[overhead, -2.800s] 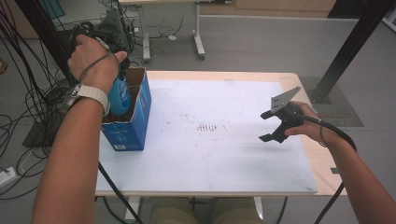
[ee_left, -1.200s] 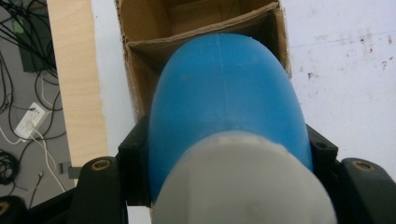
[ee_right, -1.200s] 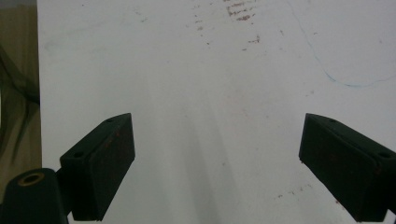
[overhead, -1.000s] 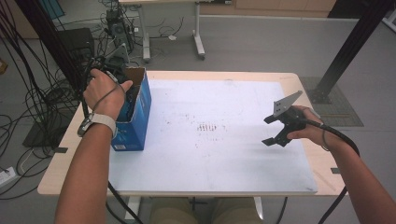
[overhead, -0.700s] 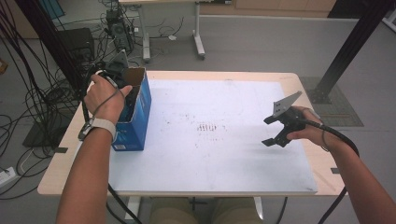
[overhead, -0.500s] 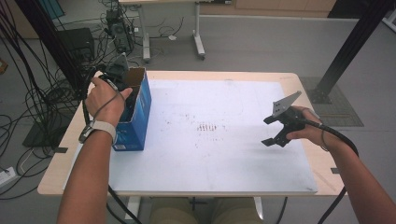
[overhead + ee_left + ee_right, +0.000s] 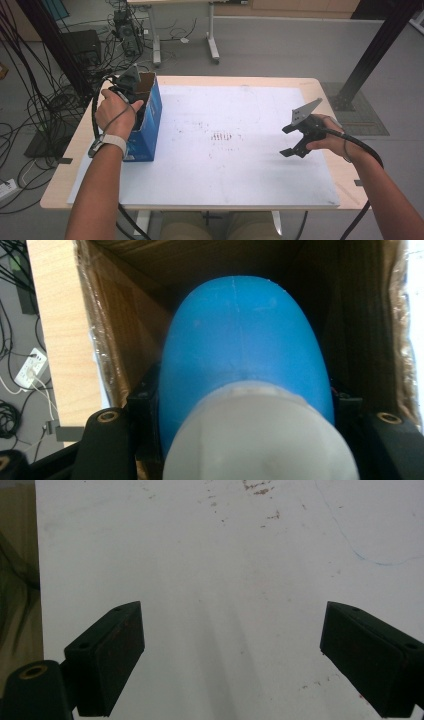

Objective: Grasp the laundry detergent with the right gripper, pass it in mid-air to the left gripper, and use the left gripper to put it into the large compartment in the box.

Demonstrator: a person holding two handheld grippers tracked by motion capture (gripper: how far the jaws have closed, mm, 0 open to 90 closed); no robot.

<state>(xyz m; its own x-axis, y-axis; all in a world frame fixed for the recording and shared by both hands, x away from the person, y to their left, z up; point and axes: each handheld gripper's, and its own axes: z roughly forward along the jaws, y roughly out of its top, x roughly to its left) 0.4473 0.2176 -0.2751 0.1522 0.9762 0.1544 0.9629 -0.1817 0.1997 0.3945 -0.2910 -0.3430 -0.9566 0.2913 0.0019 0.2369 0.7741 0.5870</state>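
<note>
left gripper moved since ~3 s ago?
Yes. The left gripper, shut on a blue bottle, has come down into the open blue box, which stays put on the table; earlier it was held above the box rim.

The left hand-held gripper points downward, its jaws clamped tight, with the left hand wrapped around its body. The right hand-held gripper, gripped in the right hand, hovers level with jaws spread wide and empty.
</note>
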